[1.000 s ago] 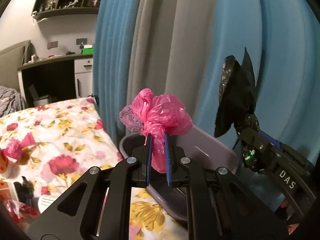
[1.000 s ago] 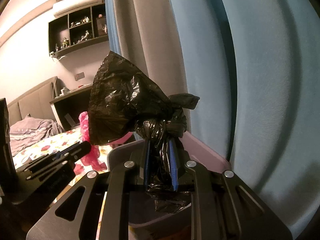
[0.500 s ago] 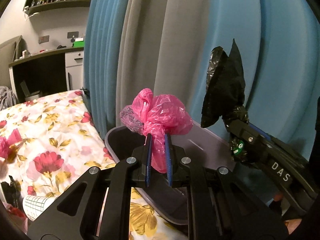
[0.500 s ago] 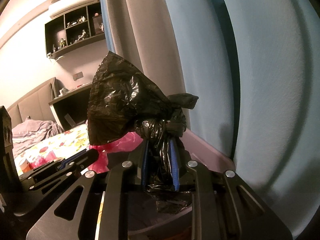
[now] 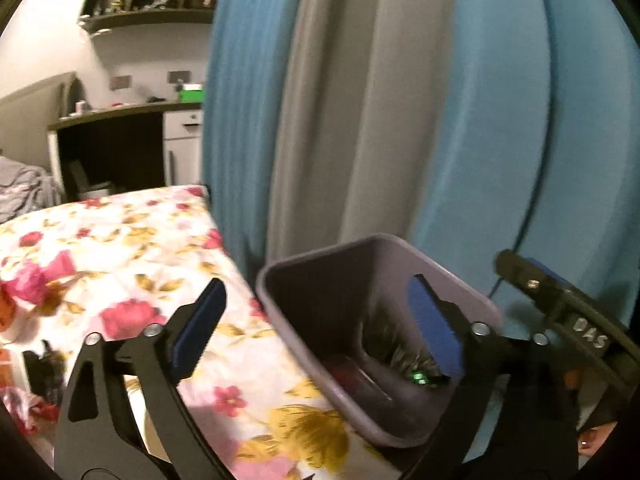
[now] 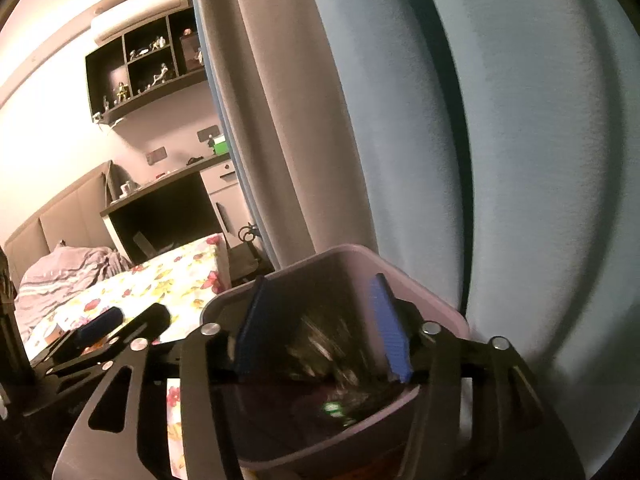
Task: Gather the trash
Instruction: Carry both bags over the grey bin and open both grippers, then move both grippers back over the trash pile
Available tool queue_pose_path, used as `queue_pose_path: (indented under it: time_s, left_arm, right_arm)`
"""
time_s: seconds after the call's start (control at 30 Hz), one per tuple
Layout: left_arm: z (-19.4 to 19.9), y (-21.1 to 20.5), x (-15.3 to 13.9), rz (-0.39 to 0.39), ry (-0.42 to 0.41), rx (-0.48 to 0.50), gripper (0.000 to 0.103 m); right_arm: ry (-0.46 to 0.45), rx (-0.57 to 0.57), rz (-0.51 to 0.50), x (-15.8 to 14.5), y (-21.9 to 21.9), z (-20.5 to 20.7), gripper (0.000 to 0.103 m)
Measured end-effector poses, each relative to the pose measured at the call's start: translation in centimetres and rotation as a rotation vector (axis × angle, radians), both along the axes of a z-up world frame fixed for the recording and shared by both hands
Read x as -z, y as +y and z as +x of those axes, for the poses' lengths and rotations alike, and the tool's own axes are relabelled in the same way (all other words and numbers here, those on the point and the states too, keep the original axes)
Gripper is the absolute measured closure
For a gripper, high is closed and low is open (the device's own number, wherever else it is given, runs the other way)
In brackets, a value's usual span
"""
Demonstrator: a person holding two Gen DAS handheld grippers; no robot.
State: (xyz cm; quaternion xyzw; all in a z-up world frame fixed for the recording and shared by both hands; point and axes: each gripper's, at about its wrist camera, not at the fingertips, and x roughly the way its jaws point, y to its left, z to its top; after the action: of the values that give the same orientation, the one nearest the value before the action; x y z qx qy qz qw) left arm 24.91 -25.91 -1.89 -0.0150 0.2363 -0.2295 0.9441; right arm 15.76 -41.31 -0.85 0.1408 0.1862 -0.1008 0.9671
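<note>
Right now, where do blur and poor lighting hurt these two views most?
Left wrist view: motion blur softens the floral bedspread, and the bin's inside is dark, its contents smeared. Right wrist view: streaked blur inside the bin hides the falling trash; the curtain bows with fisheye distortion.

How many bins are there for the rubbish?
1. The grey bin stands beside the flowery bed, in front of the blue curtain. Others may be hidden outside the pictures.

White letters "DAS" stand on the black arm of the right tongs, seen tilted at the edge of the left wrist view. Nothing else in the room is legible.
</note>
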Motion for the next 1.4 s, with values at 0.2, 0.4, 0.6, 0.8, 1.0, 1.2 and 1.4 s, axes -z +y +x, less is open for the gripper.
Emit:
queue_pose_path:
  time_s: [0.2,0.4,0.6,0.8,1.0,1.2,1.4]
  left_arm:
    - [-1.5,1.8,-0.4,0.009,-0.012,-0.089,0.006]
    - [-4.7,4.8,-0.7,0.019,-0.039,-0.163,0.006]
    - [-7.6,8.0,-1.5,0.031,-0.081,-0.214,0.006]
    - [-11.1,12.2,-2.1,0.020,-0.102,-0.274,0.006]
    - [-14.6,18.3,-1.7,0.038,-0.105,-0.373,0.006]
    - [-17.4,23.7,0.0,0.089,-0.084,-0.455,0.006]
    - [-19.3,28.2,1.2,0.105,-0.055,-0.496,0.006]
  right_arm:
    - [-0.031,0.020,-0.055,-0.6,1.4,-1.9,0.027]
    - [-0.055,0.025,-0.095,-0.5,2.6,-3.6,0.020]
    - [-0.072,0.020,-0.099,-0.8,4.0,-4.9,0.018]
    - [-0.098,-0.005,-0.143,-1.0,7.0,-6.7,0.018]
    - [-0.100,-0.086,-0.137,-0.5,11.1,-7.7,0.018]
    - [-0.089,-0.197,-0.109,0.3,15.8,-8.1,0.018]
    - [-0.069,-0.278,-0.096,1.2,19.7,-8.3,0.018]
